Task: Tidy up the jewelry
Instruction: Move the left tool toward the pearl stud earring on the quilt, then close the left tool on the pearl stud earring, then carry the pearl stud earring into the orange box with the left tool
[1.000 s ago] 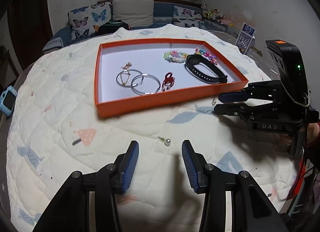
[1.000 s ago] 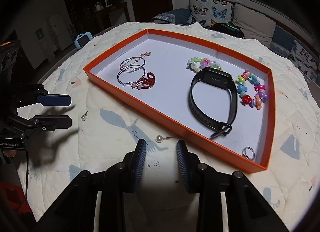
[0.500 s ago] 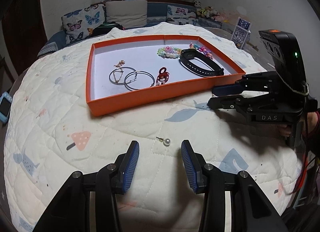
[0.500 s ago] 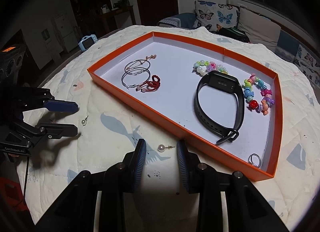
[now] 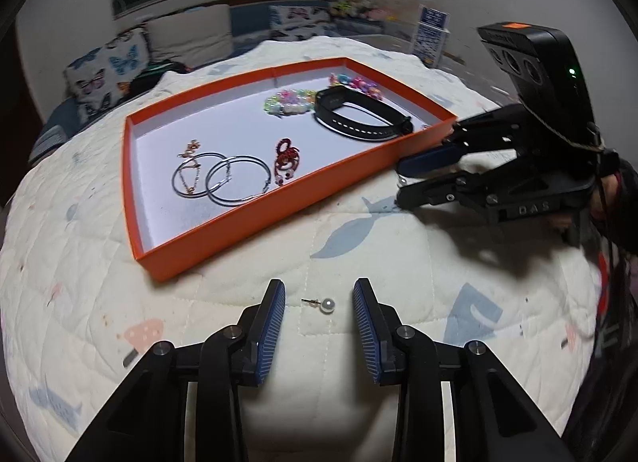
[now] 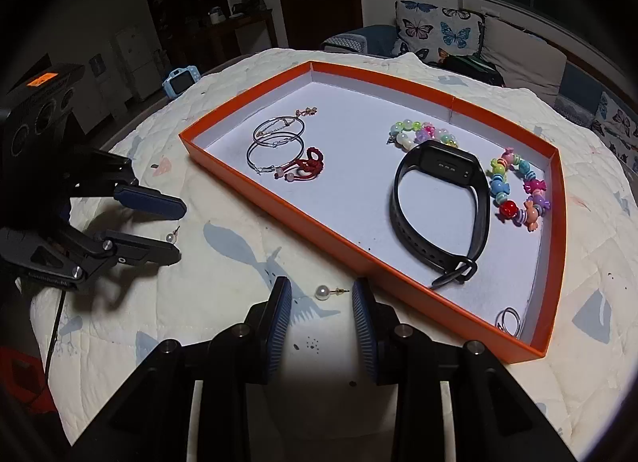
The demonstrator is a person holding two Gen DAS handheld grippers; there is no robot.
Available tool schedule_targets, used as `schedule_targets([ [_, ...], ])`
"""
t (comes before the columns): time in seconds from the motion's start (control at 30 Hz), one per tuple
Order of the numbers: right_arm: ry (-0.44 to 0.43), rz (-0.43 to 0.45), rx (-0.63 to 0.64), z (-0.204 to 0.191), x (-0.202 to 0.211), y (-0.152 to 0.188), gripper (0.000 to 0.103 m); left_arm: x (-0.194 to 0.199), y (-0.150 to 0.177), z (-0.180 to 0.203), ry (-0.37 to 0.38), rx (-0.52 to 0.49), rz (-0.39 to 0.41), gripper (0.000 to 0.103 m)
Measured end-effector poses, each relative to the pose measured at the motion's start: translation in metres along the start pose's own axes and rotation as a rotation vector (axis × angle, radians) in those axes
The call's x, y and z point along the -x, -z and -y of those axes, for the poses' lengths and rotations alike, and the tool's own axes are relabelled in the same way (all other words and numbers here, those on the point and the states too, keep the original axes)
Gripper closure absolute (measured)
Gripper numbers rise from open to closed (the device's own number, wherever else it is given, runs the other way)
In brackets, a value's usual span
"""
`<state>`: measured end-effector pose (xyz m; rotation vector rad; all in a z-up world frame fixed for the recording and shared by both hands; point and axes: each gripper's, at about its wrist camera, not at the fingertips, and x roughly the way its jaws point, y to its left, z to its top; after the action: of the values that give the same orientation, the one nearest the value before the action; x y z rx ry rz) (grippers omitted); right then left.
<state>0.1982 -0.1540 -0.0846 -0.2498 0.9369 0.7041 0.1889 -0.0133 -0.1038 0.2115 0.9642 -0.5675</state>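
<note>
An orange tray [image 5: 255,214] [image 6: 279,198] on the quilted surface holds hoop earrings [image 5: 235,180], a red charm [image 5: 285,160], bead bracelets [image 5: 289,101] and a black watch band [image 5: 359,119] [image 6: 442,198]. A pearl stud earring [image 5: 327,305] lies on the quilt between the tips of my open left gripper [image 5: 319,302]; the same stud [image 6: 170,237] shows in the right wrist view. A second pearl stud [image 6: 322,292] lies between the tips of my open right gripper [image 6: 321,294]. Neither stud is held.
A small silver ring [image 6: 508,318] lies in the tray's near right corner. A blue toy camera [image 6: 181,81] sits at the quilt's far edge. Butterfly cushions [image 5: 103,71] and a sofa stand behind. The right gripper's body [image 5: 518,166] is beside the tray's right corner.
Both grippers have moved forward and down, so each pearl stud now lies between a gripper's open fingertips. The jewelry in the tray has not moved.
</note>
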Motion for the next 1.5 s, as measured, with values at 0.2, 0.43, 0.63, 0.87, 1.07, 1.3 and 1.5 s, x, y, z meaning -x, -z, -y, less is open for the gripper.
schedule_targets([
  [0.2, -0.008, 0.002, 0.000, 0.002, -0.001, -0.001, 0.067, -0.001, 0.002, -0.001, 0.020, -0.072, -0.006, 0.069],
  [0.43, 0.004, 0.002, 0.011, 0.001, -0.002, -0.001, 0.067, 0.002, 0.007, -0.001, 0.019, -0.079, 0.018, 0.080],
  [0.63, 0.009, 0.004, 0.016, -0.001, -0.002, -0.001, 0.067, 0.002, 0.009, 0.006, -0.004, -0.112, 0.022, 0.084],
  [0.87, 0.022, 0.004, 0.038, -0.004, -0.002, -0.001, 0.068, 0.002, 0.008, 0.009, -0.012, -0.101, 0.024, 0.087],
  [1.07, 0.037, 0.006, 0.044, -0.004, -0.001, 0.000, 0.080, 0.003, 0.008, 0.008, -0.006, -0.077, 0.027, 0.091],
  [1.3, 0.056, 0.006, 0.057, -0.006, -0.001, 0.001, 0.084, 0.004, 0.009, 0.006, -0.003, -0.069, 0.030, 0.091],
  [1.5, 0.062, 0.011, 0.059, -0.007, 0.001, 0.002, 0.084, 0.004, 0.010, 0.007, -0.010, -0.062, 0.035, 0.092],
])
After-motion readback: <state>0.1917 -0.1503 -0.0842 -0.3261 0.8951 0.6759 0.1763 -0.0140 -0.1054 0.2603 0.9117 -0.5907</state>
